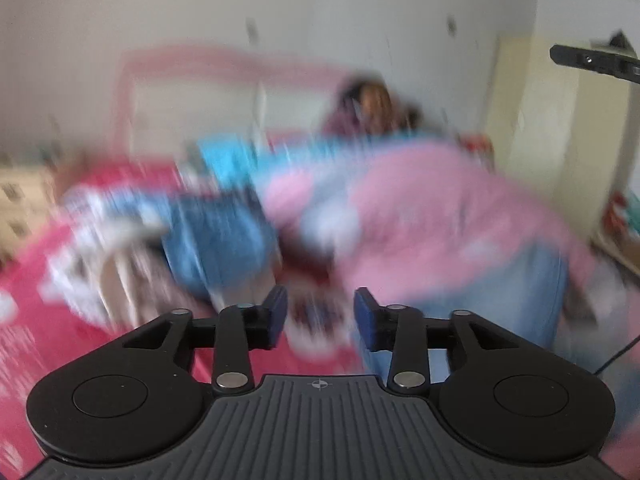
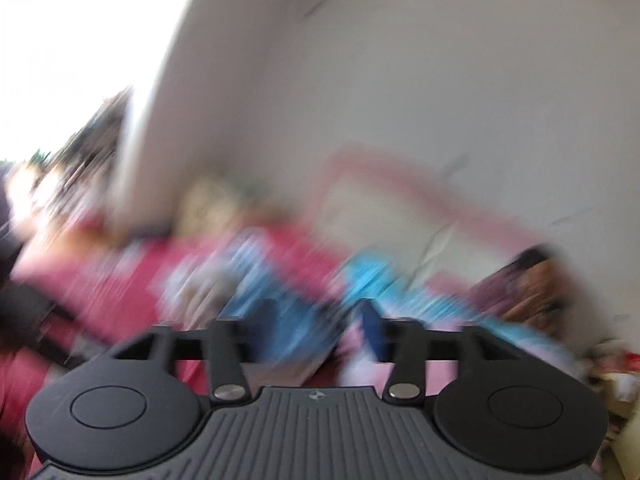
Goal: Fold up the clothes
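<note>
Red bedspread [image 1: 28,280] with white print, pink quilt [image 1: 440,200], blue clothes [image 1: 216,240], turquoise cloth [image 1: 228,160], white wall [image 1: 320,0], black gripper [image 1: 320,316] with blue pads [image 1: 278,312].

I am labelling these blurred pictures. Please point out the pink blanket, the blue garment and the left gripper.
pink blanket [image 1: 432,200], left wrist view, on its broad top.
blue garment [image 1: 216,240], left wrist view, on its middle.
left gripper [image 1: 320,318], left wrist view, midway between its open fingertips.

View: heavily motion-blurred.
Right hand-held gripper [image 2: 320,322]: jaws apart, nothing between them.
Bed [image 2: 96,288]: red cover, blue clothes [image 2: 280,280] on it.
Wall [image 2: 400,80]: white.
</note>
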### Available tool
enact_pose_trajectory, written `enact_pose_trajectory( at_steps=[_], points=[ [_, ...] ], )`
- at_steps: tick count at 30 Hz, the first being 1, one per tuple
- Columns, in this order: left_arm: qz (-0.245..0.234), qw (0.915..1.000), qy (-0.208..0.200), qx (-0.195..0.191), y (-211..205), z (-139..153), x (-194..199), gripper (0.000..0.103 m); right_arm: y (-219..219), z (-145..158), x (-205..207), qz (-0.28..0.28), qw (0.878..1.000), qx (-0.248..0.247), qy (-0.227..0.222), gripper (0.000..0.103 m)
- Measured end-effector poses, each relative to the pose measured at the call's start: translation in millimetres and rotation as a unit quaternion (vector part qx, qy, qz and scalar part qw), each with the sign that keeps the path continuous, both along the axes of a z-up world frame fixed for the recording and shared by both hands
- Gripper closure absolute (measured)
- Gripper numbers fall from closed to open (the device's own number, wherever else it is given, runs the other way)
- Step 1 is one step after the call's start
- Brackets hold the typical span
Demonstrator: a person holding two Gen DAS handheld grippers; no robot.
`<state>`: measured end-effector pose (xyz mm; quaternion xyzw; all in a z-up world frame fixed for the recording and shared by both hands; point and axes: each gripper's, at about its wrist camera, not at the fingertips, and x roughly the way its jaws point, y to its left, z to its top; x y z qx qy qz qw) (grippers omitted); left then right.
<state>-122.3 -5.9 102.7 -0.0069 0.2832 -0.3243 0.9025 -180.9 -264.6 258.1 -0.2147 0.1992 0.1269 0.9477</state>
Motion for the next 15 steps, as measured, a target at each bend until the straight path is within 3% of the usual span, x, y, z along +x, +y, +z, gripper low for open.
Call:
enact_pose_trajectory(
  at_steps=[4, 6, 8, 9, 11, 15],
  points=[
    [-0.063, 0.9903, 0.122, 0.023, -2.0, -94.4, 0.1, 0.062, 50.4, -68.0, 51.8, 0.079, 0.986, -0.060, 0.136, 0.036],
    [-0.103, 0.9814, 0.160, 0.030, -4.5, -135.6, -17.4, 0.062, 70.4, -111.4, 78.1, 0.101, 0.968, -0.080, 0.214, 0.036],
    [-0.150, 0.9665, 0.207, 0.023, -11.6, -166.2, -30.3, 0.062, 85.8, -160.9, 96.3, 0.115, 0.946, -0.088, 0.292, 0.036],
    [-0.168, 0.9593, 0.227, 0.011, -13.1, -175.6, -38.4, 0.062, 83.9, -195.5, 83.1, 0.113, 0.933, -0.079, 0.332, 0.036],
    [-0.197, 0.9461, 0.256, -0.019, -14.2, -192.3, -49.6, 0.062, 97.9, -225.2, 85.3, 0.112, 0.899, -0.066, 0.418, 0.036],
    [-0.245, 0.9245, 0.282, -0.075, -11.2, -200.8, -70.1, 0.062, 107.5, -273.9, 64.3, 0.083, 0.866, -0.106, 0.481, 0.036]
  ],
)
